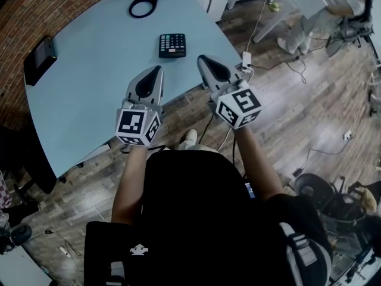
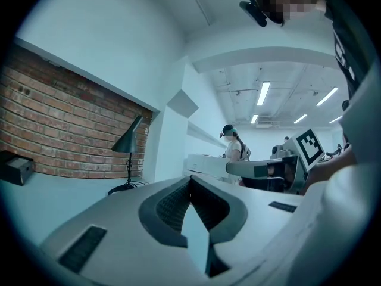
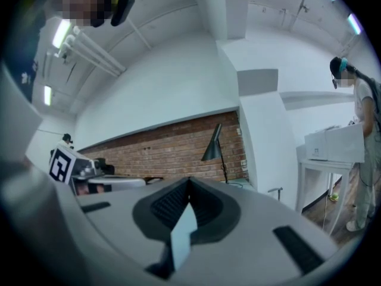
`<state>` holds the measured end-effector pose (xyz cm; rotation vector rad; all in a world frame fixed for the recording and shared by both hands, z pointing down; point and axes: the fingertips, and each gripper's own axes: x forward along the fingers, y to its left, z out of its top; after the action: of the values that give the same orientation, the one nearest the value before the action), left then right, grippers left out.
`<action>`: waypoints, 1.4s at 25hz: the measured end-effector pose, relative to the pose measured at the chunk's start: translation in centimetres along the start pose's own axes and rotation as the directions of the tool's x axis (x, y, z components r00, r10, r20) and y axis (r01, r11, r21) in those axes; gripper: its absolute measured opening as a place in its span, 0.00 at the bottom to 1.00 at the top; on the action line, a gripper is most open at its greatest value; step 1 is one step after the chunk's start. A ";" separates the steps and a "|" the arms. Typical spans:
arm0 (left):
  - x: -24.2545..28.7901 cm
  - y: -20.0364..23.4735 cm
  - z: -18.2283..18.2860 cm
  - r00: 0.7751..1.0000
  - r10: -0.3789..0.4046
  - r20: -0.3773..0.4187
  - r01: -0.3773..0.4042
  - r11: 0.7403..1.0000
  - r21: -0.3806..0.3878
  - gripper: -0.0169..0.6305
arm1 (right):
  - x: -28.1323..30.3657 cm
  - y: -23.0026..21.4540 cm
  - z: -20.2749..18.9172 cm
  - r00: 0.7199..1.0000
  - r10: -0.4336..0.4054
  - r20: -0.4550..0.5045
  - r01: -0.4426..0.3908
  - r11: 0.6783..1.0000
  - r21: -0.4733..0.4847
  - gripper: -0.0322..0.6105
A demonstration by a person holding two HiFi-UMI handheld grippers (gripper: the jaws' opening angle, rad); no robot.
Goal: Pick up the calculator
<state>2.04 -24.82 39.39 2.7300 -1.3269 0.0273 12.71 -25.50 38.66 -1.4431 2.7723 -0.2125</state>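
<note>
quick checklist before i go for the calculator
1. Calculator lies flat on the table, in plain sight: ok.
2. Nothing crowds it; lamp base and black box lie well apart: ok.
3. Left tool open to grasp: not ok, shut and empty.
4. Right tool open to grasp: not ok, shut and empty.
5. A tool at the calculator: not ok, both are short of it.

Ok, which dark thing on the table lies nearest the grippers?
The calculator, the central keyed one; the black box at the edge and lamp base lie farther.
</note>
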 end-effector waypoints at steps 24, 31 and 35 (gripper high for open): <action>5.8 2.7 -4.4 0.966 -0.209 -0.152 0.222 0.972 0.075 0.04 | 2.1 -3.9 -0.6 0.982 -0.188 -0.028 0.188 0.982 0.027 0.06; 7.7 4.5 -7.4 0.930 -0.261 -0.261 0.303 0.943 0.138 0.04 | 3.1 -4.6 -1.5 0.968 -0.246 -0.054 0.248 0.968 0.031 0.06; 8.6 5.0 -9.2 0.900 -0.298 -0.318 0.363 0.916 0.170 0.04 | 3.6 -4.9 -1.9 0.960 -0.272 -0.069 0.275 0.961 0.033 0.06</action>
<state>3.76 -33.70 49.47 2.9537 -0.8117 0.5564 14.45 -31.02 41.33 -1.8372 2.5861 -0.3220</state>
